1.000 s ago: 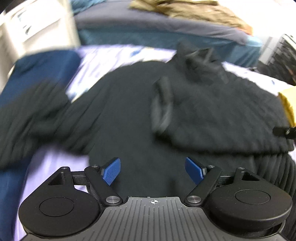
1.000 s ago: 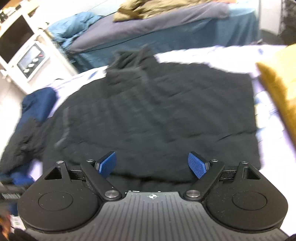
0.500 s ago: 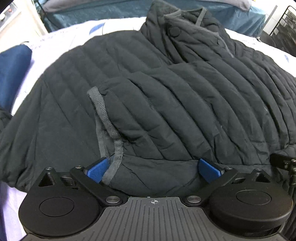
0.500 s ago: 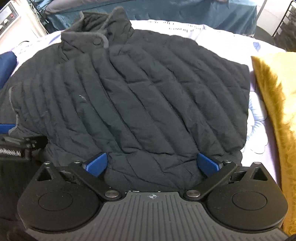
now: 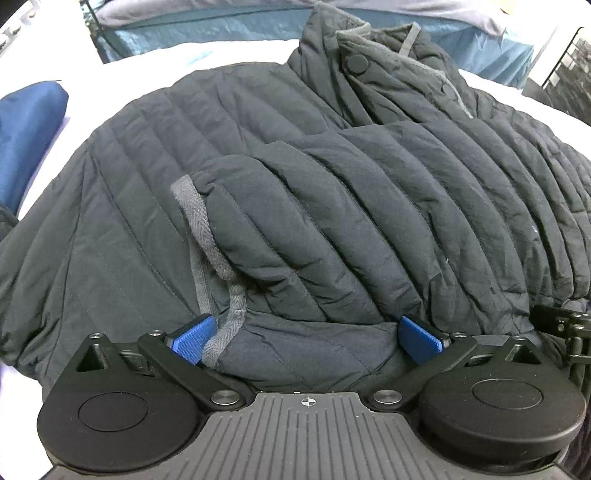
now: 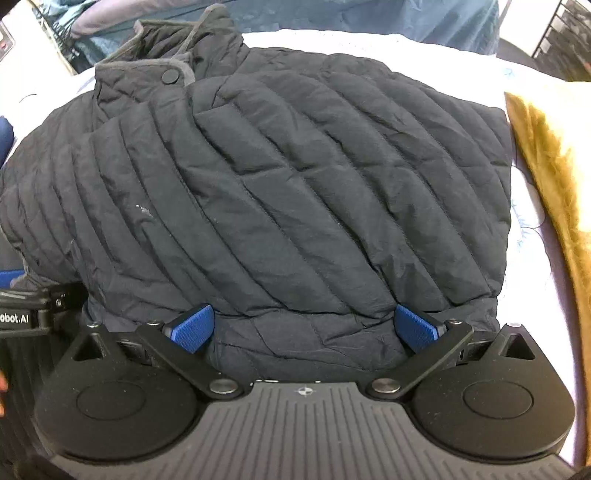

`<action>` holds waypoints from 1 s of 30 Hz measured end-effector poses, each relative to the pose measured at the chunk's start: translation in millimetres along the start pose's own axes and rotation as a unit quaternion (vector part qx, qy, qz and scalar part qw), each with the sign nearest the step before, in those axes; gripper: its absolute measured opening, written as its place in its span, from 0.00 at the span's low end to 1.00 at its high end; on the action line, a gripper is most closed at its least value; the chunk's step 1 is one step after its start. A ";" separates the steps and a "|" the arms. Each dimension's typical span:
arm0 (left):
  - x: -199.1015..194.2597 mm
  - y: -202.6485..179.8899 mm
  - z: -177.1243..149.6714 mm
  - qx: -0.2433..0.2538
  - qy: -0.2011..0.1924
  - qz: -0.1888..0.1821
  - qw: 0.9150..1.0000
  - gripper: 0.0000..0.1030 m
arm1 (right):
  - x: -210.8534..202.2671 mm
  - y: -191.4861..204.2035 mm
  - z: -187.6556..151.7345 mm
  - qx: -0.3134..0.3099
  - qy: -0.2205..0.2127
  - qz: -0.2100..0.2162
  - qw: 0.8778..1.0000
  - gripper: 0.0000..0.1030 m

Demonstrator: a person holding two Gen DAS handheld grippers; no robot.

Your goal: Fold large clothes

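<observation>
My left gripper (image 5: 306, 338) and right gripper (image 6: 304, 328) gape wide, unclenched, straddling the near hem of the dark quilted puffer jacket (image 6: 295, 184) spread on the bed; puffy, light, slippery, so I'd pinch hem seams

I see the jacket (image 6: 288, 192) flat on the bed (image 6: 532, 258), collar (image 6: 162, 70) at the far end, one sleeve (image 5: 332, 221) folded across its front. A cushion (image 6: 554, 184) lies right of it, a pillow (image 5: 26, 133) left.

A bedroom: white bedsheet (image 5: 240, 55), another bed (image 5: 221, 26) behind, yellow pillow (image 6: 550, 166).
</observation>
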State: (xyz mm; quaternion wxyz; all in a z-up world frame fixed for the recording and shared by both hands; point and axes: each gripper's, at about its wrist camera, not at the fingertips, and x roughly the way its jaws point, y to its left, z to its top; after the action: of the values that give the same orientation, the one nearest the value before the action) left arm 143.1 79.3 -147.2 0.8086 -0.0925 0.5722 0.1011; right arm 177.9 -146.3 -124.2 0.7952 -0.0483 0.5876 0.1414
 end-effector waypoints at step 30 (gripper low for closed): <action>-176.8 402.8 -212.0 -0.522 -0.220 0.060 0.822 1.00 | -119.8 12.9 -81.0 -0.003 -0.037 0.008 0.999 0.98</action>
State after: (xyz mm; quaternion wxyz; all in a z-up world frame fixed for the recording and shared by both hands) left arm -215.0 400.6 -63.5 0.7361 -0.4419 0.2450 0.4504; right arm 67.4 -173.8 -34.1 0.8154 -0.0408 0.5574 0.1513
